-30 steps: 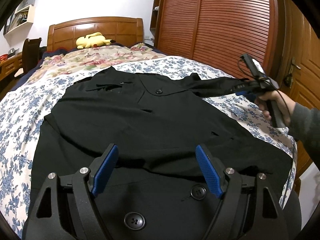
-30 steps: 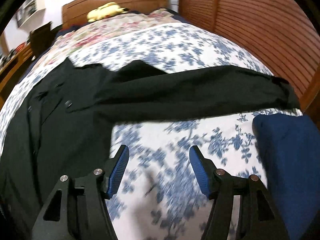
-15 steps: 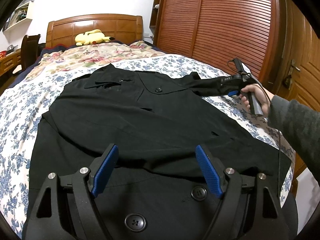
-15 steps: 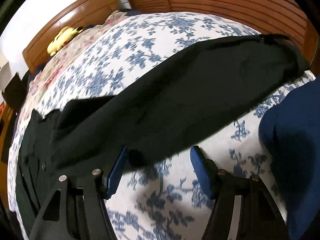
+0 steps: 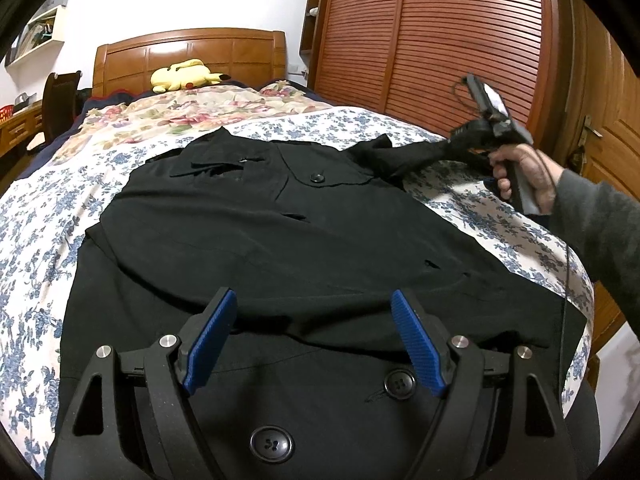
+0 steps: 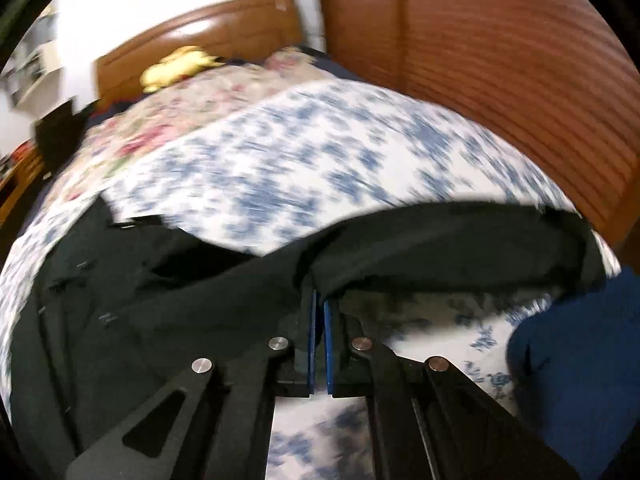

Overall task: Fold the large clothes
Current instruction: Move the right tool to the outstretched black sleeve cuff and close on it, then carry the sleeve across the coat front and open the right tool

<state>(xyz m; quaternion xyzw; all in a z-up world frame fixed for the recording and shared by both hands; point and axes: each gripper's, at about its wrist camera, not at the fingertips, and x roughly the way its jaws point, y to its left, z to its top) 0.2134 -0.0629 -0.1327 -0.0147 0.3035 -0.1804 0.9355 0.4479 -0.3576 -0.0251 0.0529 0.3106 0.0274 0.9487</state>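
**Right gripper pinching the coat sleeve on the bed**

No box, basket or other container is showing in either view.

One black coat (image 5: pixel 280 248) is lying spread flat across the middle of the bed (image 5: pixel 48 216), collar toward the wooden headboard (image 5: pixel 188 52), hem at the near edge. Three large black buttons are showing on its front. One sleeve (image 6: pixel 460 248) is stretching out toward the slatted wardrobe (image 5: pixel 440 40) side of the bed, lifted off the floral sheet.

The right gripper (image 6: pixel 319 304) is clamping that sleeve, its blue pads nearly together with black fabric between them; a hand (image 5: pixel 524 172) is gripping its handle. The left gripper (image 5: pixel 314 308) is hovering over the coat's hem, jaws standing wide apart, holding nothing.

One yellow plush toy (image 5: pixel 184 74) is resting by the headboard.
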